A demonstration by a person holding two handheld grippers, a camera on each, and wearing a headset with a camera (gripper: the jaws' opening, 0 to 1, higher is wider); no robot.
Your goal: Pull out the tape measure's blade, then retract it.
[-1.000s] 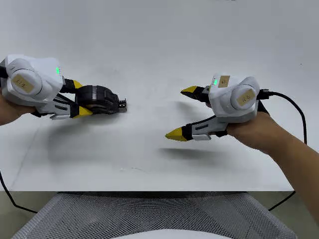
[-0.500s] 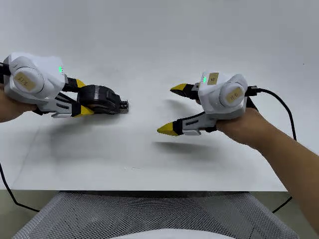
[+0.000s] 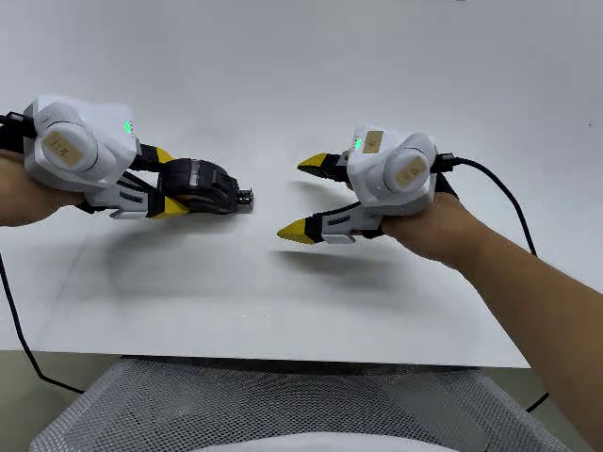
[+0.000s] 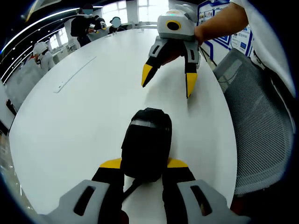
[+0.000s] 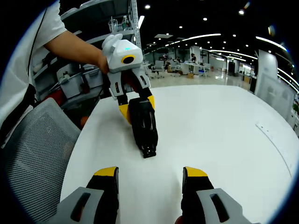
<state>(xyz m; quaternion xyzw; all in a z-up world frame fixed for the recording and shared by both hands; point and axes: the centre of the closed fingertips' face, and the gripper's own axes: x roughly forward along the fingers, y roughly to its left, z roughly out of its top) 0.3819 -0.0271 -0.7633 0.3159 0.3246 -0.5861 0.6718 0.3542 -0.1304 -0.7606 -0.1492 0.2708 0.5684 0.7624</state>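
Pinching the tape (image 3: 203, 186) in our left claw (image 3: 168, 181), we are aiming its tab (image 3: 247, 196) toward 3 o'clock, where our spread right claw (image 3: 301, 196) is hovering near, not touching.

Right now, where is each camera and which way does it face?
Head view: from the headset, forward and down at the table; left tongs grip the tape measure, right tongs open; left hand, right hand show.
Left gripper view: on the left tongs, along the tape measure toward the right tongs; own jaws below.
Right gripper view: on the right tongs, facing the left tongs; own jaws below.
Shared: gripper views face each other.
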